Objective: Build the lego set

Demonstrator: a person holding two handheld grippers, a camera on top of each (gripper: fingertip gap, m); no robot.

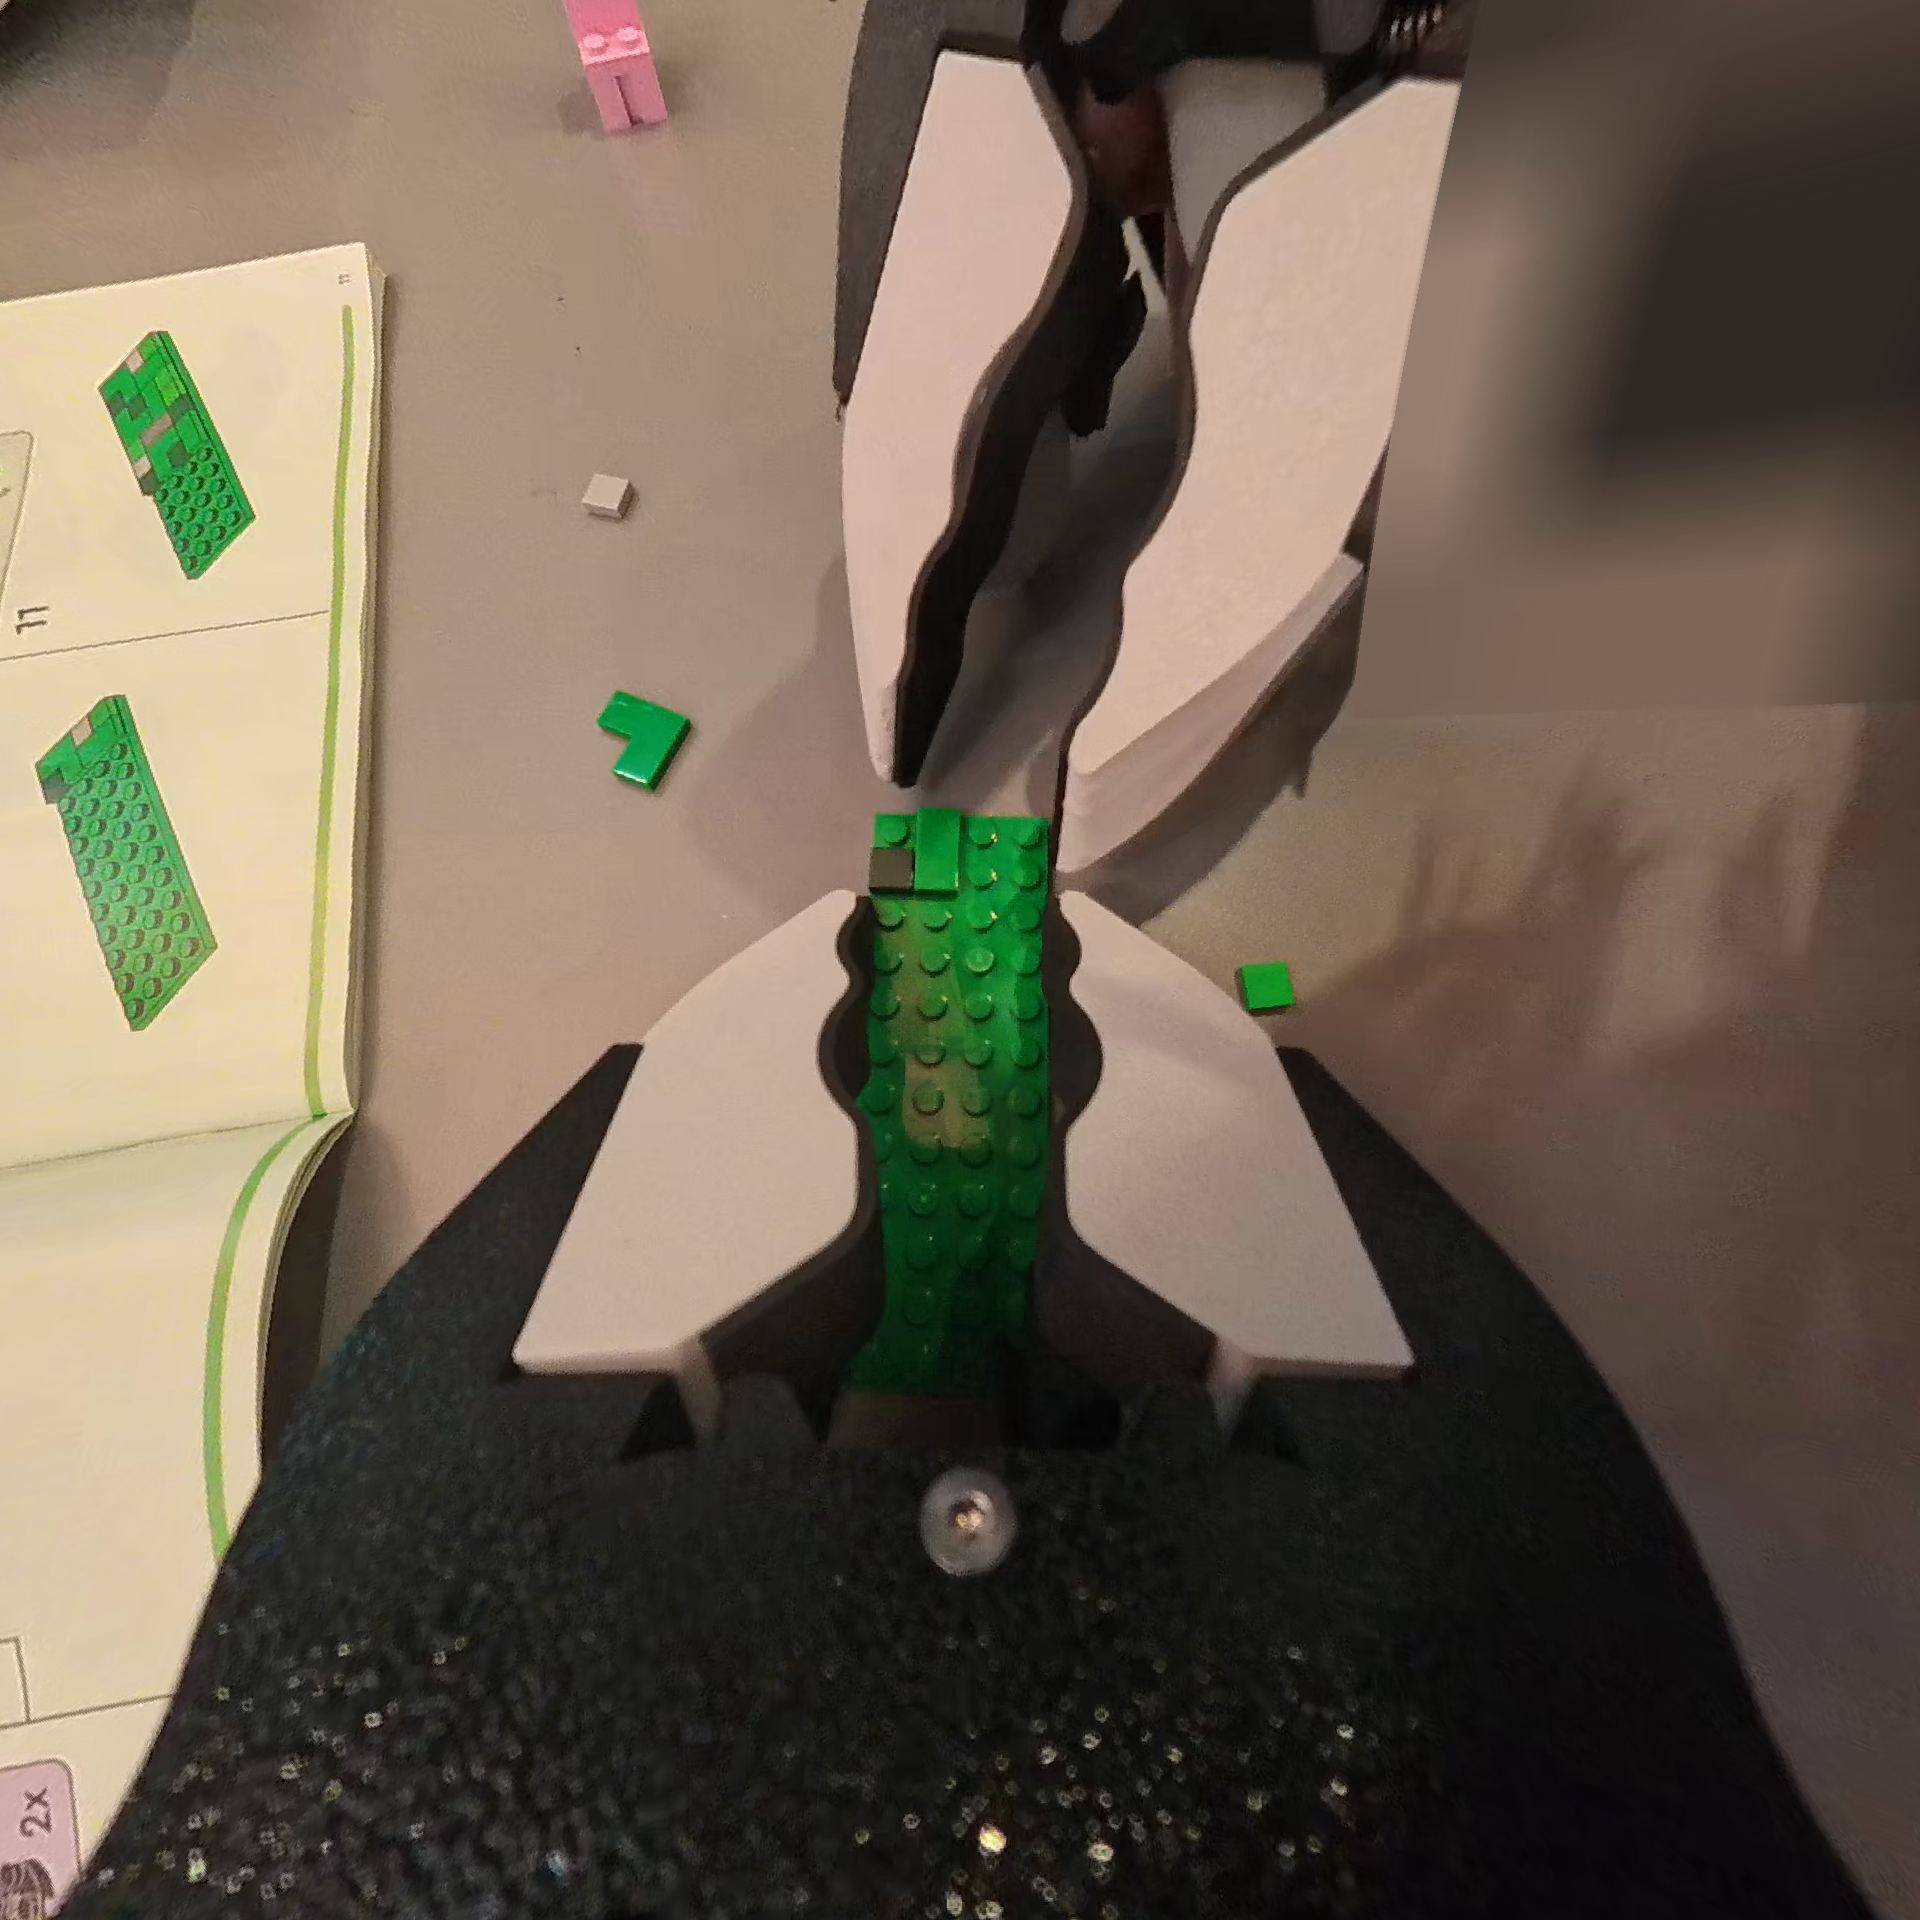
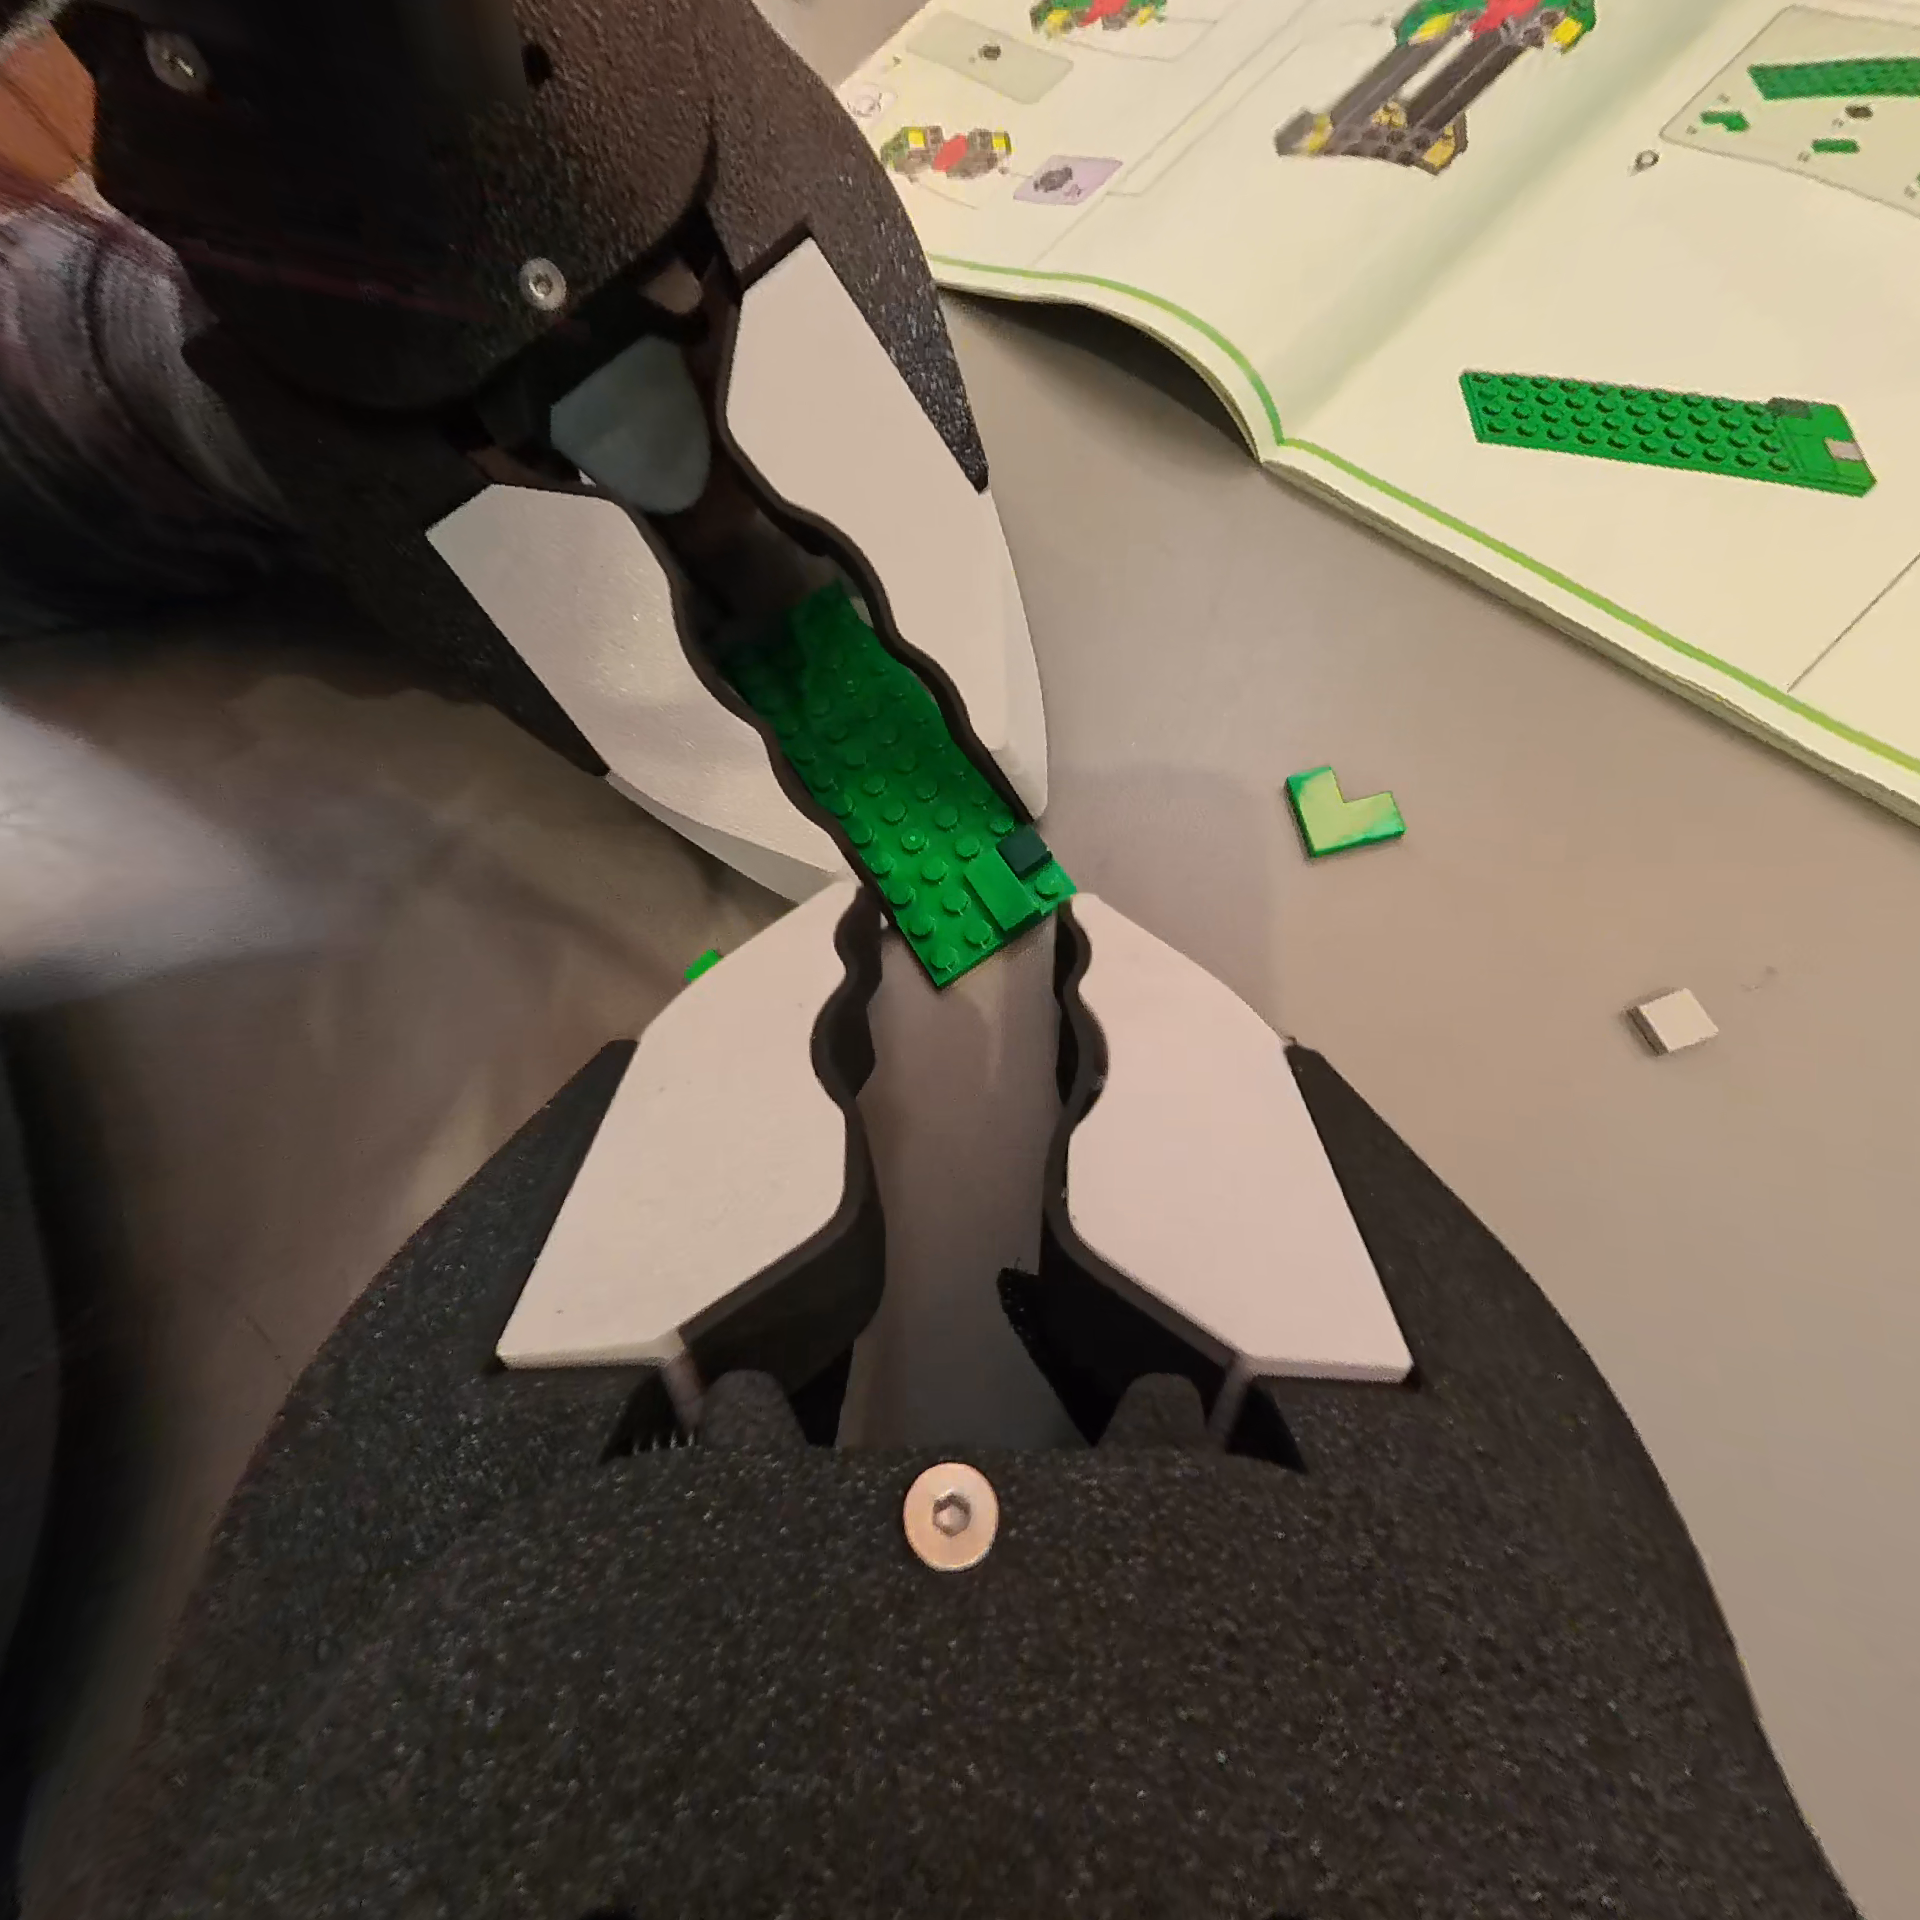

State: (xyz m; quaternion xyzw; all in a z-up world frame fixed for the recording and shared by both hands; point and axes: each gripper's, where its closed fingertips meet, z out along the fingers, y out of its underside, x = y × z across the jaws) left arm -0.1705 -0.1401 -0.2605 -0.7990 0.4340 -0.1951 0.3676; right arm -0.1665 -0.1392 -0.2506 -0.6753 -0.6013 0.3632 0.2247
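Grey matte tabletop [image 1: 727, 364], dim warm light, loose parts scattered around the tools.

Left gripper [image 1: 961, 904]: I hold it narrowed onto the long green plate [image 1: 961, 1091], which runs lengthwise down the channel between its fingers, edges pinched by the wavy pads. Reads as a clamp, bracing the plate flat so that pressing parts on from above doesn't skid it.

Just past my left fingertips, the plate's far end sticks out bare. Two parts already sit there: a dark grey tile [image 1: 890, 868] at the corner and a green tile [image 1: 937, 850] touching it. Exposed end is the work zone, I judge.

Right gripper [image 2: 961, 914]: comes in from opposite, tips just over that free end. Fingers stand apart with only table showing between them, nothing carried. Looks like it is hovering between placements.

Beside the left tool, to its left: green L-shaped tile [image 1: 644, 740]; farther on, a small light grey tile [image 1: 608, 496]. To its right, a small green square tile [image 1: 1264, 986]. All apart from the plate, likely next in line.

Farther left, the open instruction booklet [image 1: 177, 727], kept in view for reference. Farthest, a pink piece [image 1: 623, 73].
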